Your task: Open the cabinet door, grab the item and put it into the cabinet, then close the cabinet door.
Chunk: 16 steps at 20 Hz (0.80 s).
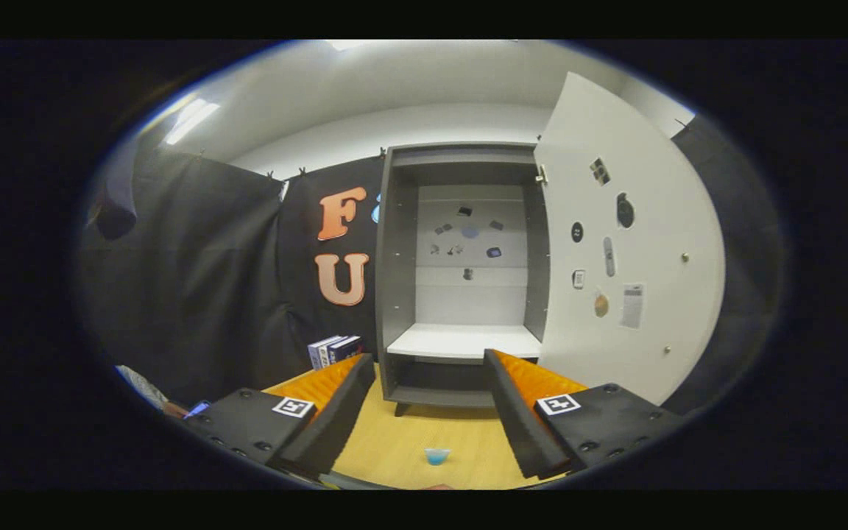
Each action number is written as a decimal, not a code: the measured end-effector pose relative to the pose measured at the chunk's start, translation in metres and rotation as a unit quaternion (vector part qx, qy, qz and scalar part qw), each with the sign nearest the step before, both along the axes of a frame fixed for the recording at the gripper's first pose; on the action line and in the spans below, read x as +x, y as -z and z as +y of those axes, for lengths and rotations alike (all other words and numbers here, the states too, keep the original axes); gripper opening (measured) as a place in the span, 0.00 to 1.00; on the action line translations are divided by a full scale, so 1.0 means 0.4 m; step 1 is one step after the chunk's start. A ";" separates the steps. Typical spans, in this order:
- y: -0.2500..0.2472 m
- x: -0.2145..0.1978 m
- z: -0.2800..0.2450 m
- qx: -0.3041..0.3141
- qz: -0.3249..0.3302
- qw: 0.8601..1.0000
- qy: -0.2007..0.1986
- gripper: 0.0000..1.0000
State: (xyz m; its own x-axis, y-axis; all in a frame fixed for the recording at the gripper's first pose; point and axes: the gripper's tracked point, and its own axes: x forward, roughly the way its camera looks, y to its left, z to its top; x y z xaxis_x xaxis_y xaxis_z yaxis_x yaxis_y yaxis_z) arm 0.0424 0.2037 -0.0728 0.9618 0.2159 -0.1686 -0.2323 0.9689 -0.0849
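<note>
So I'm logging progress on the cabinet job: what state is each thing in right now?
cabinet door: swung wide open to the right
cabinet: open, its white shelf bare
small blue item: on the wooden table, between the fingers, not gripped
gripper: open, holding nothing
books: upright, left of the cabinet

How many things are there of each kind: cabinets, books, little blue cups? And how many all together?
Cabinets: 1, the grey cabinet, door swung open.
Books: 2, upright beside the cabinet.
Blue cups: 1, a small cup on the table, between the open fingers of the gripper.
Total: 4
</note>
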 end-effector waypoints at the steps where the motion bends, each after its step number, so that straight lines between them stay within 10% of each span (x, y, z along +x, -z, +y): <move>1: 0.047 0.030 0.014 0.004 0.010 1.000 0.005 0.88; 16: 0.799 0.155 -0.139 0.010 0.231 0.965 0.121 0.93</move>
